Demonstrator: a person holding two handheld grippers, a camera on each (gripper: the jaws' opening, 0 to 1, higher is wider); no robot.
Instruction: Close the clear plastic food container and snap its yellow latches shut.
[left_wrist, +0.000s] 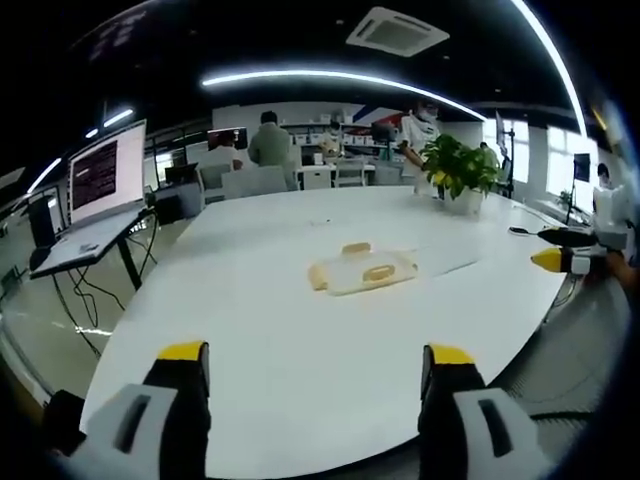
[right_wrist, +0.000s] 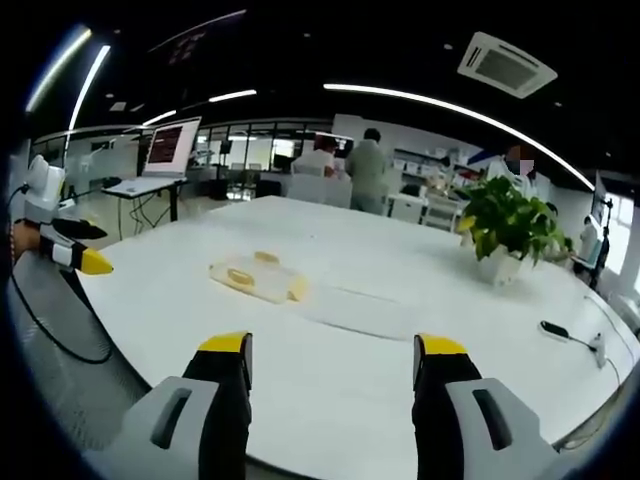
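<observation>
White counter spreads out ahead of us, and the clear container lies flat near its middle, yellow latches showing at its edges (whether the lid is fully seated, we cannot tell). Our left tool hangs over the near edge, jaws wide apart, gripping nothing, well back from the container. From the right gripper view, the right tool also has its jaws spread and empty, with the container lying well ahead and to the left. Each tool peeks into the other's view at the side. A potted plant stands farther along the counter, and a laptop sits on a stand off to one side.
</observation>
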